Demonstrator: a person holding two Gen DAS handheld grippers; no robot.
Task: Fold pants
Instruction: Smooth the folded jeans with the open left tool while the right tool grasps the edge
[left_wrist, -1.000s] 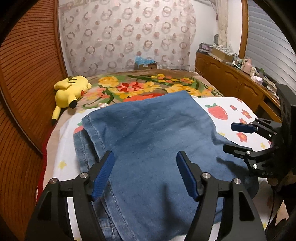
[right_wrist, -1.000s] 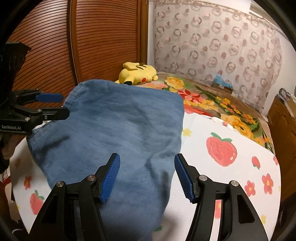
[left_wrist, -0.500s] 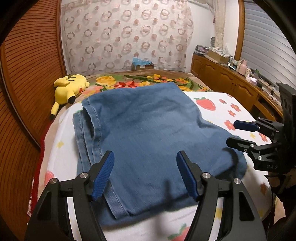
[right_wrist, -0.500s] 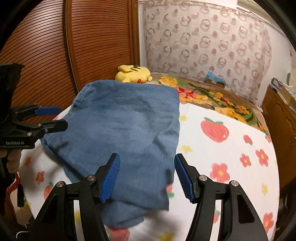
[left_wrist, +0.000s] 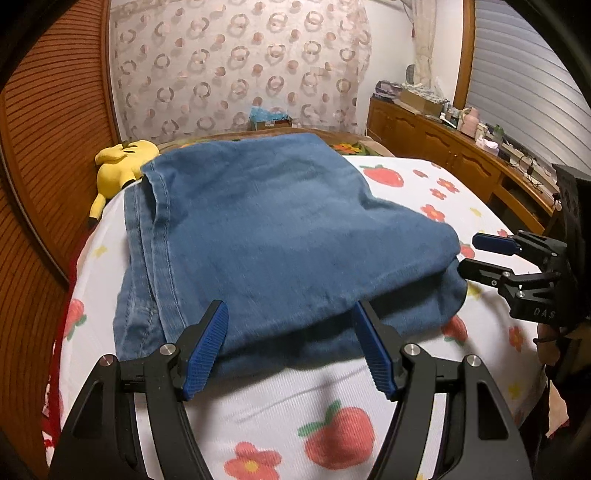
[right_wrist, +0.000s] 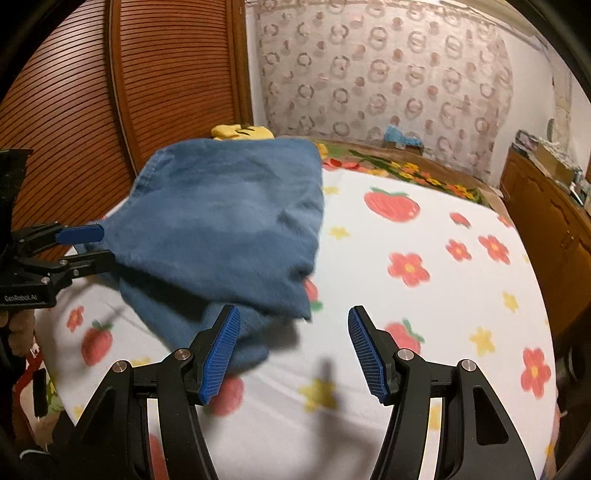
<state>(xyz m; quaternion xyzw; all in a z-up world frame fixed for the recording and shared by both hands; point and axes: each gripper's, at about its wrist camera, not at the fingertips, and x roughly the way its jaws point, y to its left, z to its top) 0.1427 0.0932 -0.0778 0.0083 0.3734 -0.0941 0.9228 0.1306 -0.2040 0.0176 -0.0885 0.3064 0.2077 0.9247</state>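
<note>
White lettering on the left hand-held gripper (right_wrist: 90, 245), seen at the left edge of the right wrist view, reads "GenRobot.AI". On the right hand-held gripper (left_wrist: 471, 254), at the right edge of the left wrist view, only the letters "DAS" can be read. No label or brand can be read on the pants (left_wrist: 280, 236).

The pants are blue denim, folded into a thick rectangular stack on the bed (left_wrist: 280, 402), whose sheet is white with strawberries and flowers. In the left wrist view the stack's long axis runs straight away from the left hand-held gripper toward the far wall; the stitched edges lie along its left side and the rounded fold sits nearest the hand-held gripper. The near end of the stack lies between and just beyond the 2 blue fingertips (left_wrist: 207, 345).

The left hand-held gripper stands well open, its pads apart from the cloth, gripping nothing. The right hand-held gripper is likewise well open and empty: in its own view the pants (right_wrist: 229, 221) lie ahead and to the left, with bare sheet between its fingertips (right_wrist: 369, 354). Seen from the left wrist, its tips sit just beside the stack's right corner.

A yellow plush toy (left_wrist: 122, 162) lies beyond the far left corner of the pants.
</note>
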